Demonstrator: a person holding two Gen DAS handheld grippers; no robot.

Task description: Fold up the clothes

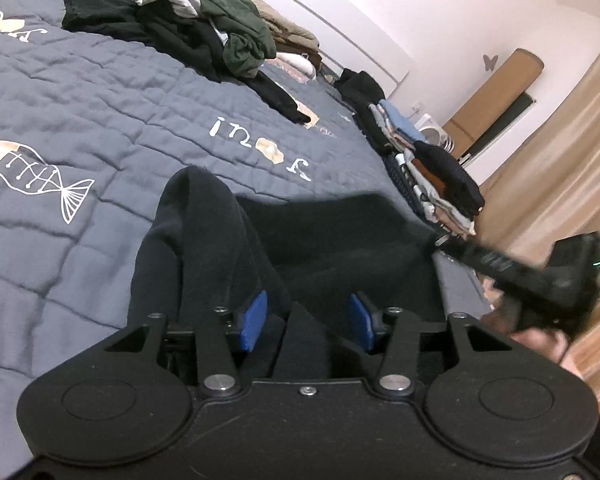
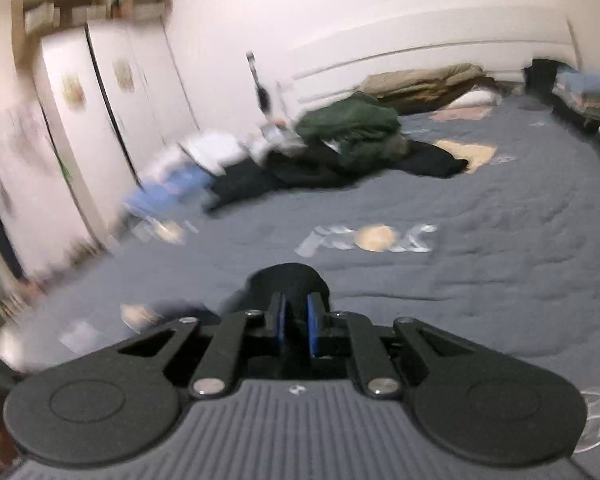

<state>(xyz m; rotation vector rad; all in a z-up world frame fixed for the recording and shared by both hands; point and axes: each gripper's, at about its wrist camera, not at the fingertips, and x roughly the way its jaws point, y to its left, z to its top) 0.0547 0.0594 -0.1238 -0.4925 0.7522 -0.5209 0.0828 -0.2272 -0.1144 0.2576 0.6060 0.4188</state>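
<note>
A black garment (image 1: 320, 240) lies on the grey quilt (image 1: 80, 100) of a bed, one part humped up at the left. My left gripper (image 1: 307, 320) stands open over its near edge. A fold of the cloth lies between the blue pads (image 1: 254, 320), which do not press on it. In the right wrist view, my right gripper (image 2: 297, 320) is shut on a bunched bit of the black garment (image 2: 288, 280), which sticks up past the fingertips. From the left wrist view, the right gripper (image 1: 446, 242) shows blurred at the garment's right edge, with a hand behind it.
A heap of unfolded dark and green clothes (image 1: 204, 28) lies at the far side of the bed. A stack of folded clothes (image 1: 432, 168) sits along the right edge, with beige curtains (image 1: 560, 160) beyond. White wardrobe doors (image 2: 100, 120) stand left of the bed.
</note>
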